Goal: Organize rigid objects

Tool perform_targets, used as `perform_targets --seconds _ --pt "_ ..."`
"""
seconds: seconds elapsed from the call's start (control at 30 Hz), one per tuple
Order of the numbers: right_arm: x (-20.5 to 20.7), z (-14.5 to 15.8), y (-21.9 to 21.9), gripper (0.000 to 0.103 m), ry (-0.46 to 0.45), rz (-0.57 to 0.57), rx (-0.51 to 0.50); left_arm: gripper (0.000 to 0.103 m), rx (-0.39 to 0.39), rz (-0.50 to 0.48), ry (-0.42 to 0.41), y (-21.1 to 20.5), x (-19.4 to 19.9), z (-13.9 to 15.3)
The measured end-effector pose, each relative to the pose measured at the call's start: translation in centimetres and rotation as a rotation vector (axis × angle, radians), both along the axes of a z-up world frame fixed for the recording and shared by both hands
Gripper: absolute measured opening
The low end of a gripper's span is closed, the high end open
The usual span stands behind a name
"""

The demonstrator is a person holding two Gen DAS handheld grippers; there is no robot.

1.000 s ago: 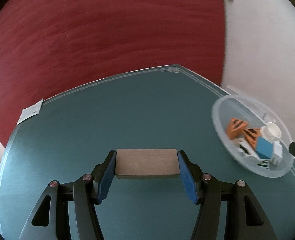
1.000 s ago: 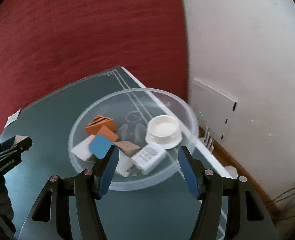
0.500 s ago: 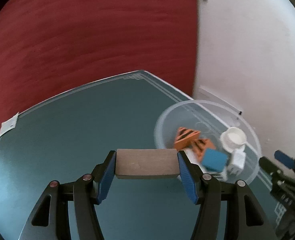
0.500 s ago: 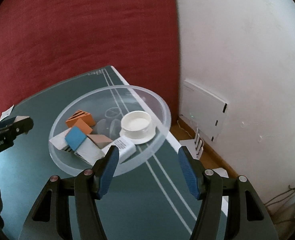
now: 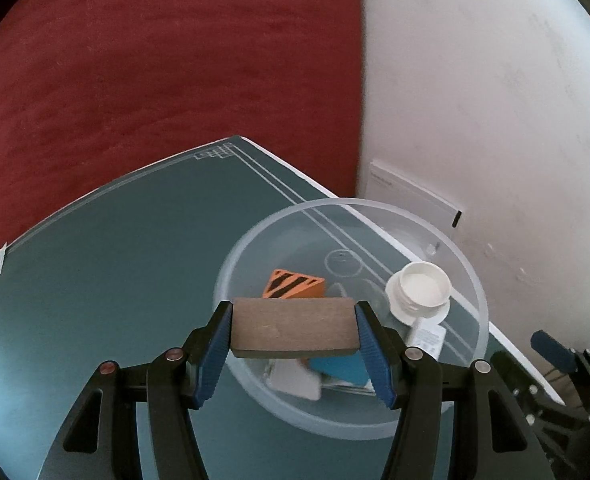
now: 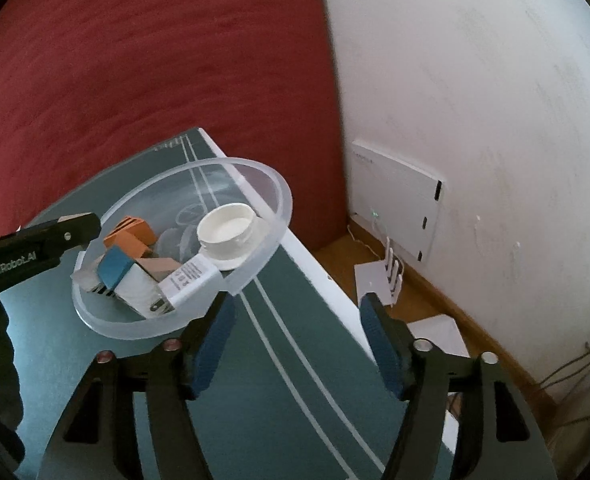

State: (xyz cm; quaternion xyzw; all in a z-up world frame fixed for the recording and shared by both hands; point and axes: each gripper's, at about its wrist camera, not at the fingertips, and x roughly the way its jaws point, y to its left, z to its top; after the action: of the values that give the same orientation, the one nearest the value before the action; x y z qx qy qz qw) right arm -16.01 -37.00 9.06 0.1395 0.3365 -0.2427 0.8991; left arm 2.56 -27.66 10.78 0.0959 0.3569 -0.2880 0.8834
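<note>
Wooden block (image 5: 293,328), flat and brown, clamped end to end between the blue pads of the left gripper (image 5: 293,334), held in the air above the near half of the clear bowl (image 5: 471,276). Bowl sitting on the green worktop (image 5: 115,280), close to its right edge. Already inside: orange striped piece (image 5: 291,283), blue block (image 5: 341,368), white lid (image 5: 421,292), white charger (image 6: 191,278), a grey-white piece and a tan one. Seen from the right wrist, left jaws reaching in over the bowl's far-left rim, a sliver of the wooden block showing at the tip.

Right gripper (image 6: 297,336) empty, jaws spread wide, hovering over the worktop just beside the bowl's near rim.

Step in hand, by the look of it: dropping the block into the bowl with the rest. Next move calls for lowering a little toward a free patch near the middle, then parting the left jaws. Worth keeping clear of the white lid and the rim, and keeping the right gripper out of the way.
</note>
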Motion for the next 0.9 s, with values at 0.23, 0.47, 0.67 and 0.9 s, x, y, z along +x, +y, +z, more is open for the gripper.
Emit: perform_targets --seconds 0.23,0.47,0.67,0.9 --pt "-0.8 0.2 -0.8 0.069 -0.017 -0.026 0.021 0.063 0.013 -0.022 -0.006 -1.9 -0.5 0.0" --pt "-1.1 0.0 -1.2 0.070 -0.011 -0.026 0.042 0.063 0.023 -0.021 -0.004 -2.7 -0.7 -0.2" --pt "-1.2 0.0 -1.2 0.086 -0.022 -0.014 0.059 0.095 0.004 0.004 -0.002 -1.8 -0.6 0.1" --pt "-0.7 -0.1 -0.5 0.094 -0.034 0.030 0.071 0.102 -0.002 0.092 -0.044 1.1 -0.4 0.7"
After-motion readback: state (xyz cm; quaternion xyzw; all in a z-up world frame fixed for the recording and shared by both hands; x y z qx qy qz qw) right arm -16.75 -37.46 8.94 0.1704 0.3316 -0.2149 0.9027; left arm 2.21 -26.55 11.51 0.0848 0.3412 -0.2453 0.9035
